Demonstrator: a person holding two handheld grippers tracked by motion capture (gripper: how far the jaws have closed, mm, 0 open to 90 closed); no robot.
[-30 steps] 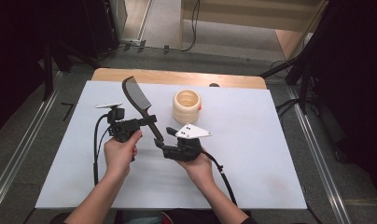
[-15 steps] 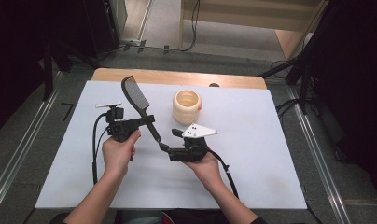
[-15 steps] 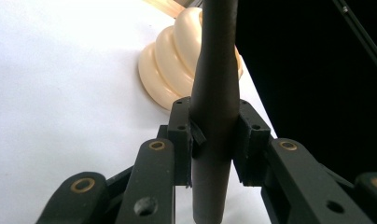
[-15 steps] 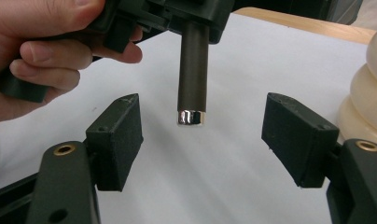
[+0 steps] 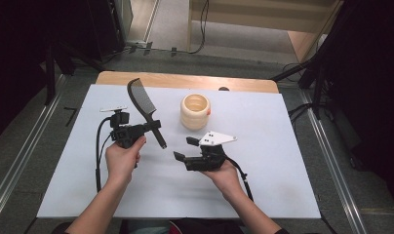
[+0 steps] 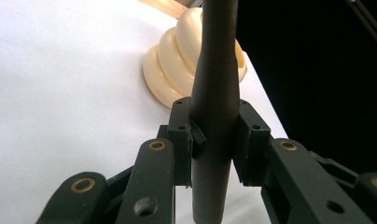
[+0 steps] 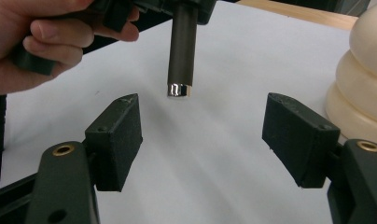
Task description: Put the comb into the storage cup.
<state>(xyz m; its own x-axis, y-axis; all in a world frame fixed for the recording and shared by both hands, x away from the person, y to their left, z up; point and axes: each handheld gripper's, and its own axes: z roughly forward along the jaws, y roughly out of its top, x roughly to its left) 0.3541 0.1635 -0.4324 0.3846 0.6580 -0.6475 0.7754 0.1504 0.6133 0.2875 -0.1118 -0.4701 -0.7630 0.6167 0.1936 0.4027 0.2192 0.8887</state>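
Letting go, looks like: right tongs (image 5: 181,148) have just been opening, now spread and empty, backed off the comb (image 5: 142,108) handle. Left tongs (image 5: 156,126) pinch it mid-handle, cup (image 5: 195,111) just beyond. Handoff's basically done.

Black comb (image 5: 145,110), long round handle, clamped at mid-handle in my left gripper (image 5: 155,126); toothed end tilts up and away, handle tip hangs above the surface.

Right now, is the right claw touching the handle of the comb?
Apart. In the right gripper view, the right claw stands open, and the comb handle ends above white table between its pads. The left claw holds the comb.
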